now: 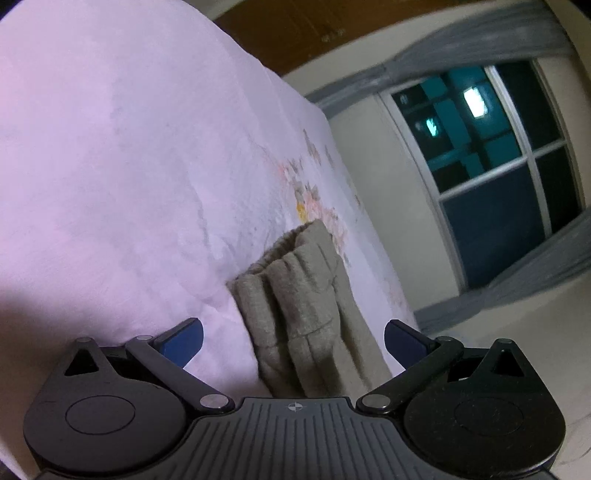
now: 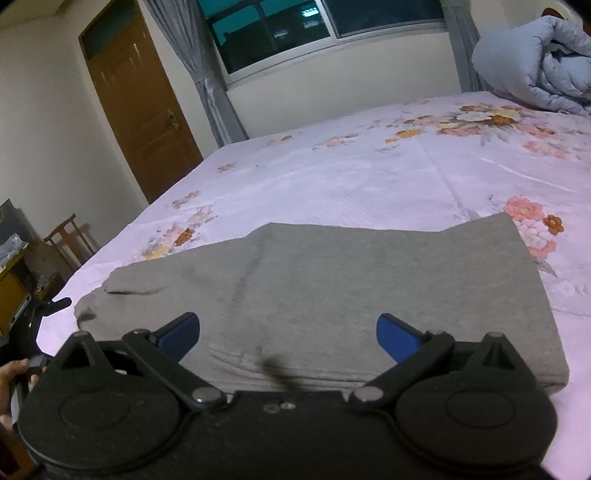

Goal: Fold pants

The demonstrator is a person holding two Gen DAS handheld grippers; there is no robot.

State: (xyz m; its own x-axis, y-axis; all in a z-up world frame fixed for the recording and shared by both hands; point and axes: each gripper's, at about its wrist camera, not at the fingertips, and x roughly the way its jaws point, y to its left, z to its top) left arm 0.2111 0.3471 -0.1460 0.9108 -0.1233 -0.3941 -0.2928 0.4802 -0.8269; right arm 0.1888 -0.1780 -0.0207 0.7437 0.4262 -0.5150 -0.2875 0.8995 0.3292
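Grey pants [image 2: 332, 291] lie folded flat on the pink flowered bed sheet [image 2: 351, 177] in the right wrist view. My right gripper [image 2: 288, 334] hovers just over their near edge, jaws open and wide apart, with nothing pressed between the blue pads [image 2: 397, 338]. In the left wrist view the picture is rolled; the bunched cuff end of the pants [image 1: 295, 306] lies on the sheet [image 1: 129, 166] between the spread pads [image 1: 183, 341] of my left gripper [image 1: 293, 341], which is open and clear of the cloth.
A rolled blue-grey duvet [image 2: 535, 62] sits at the bed's far right. A brown door [image 2: 136, 107], a wooden chair [image 2: 70, 240] and a window [image 2: 317, 29] with grey curtains stand beyond the bed. A hand [image 2: 11, 384] shows at the lower left.
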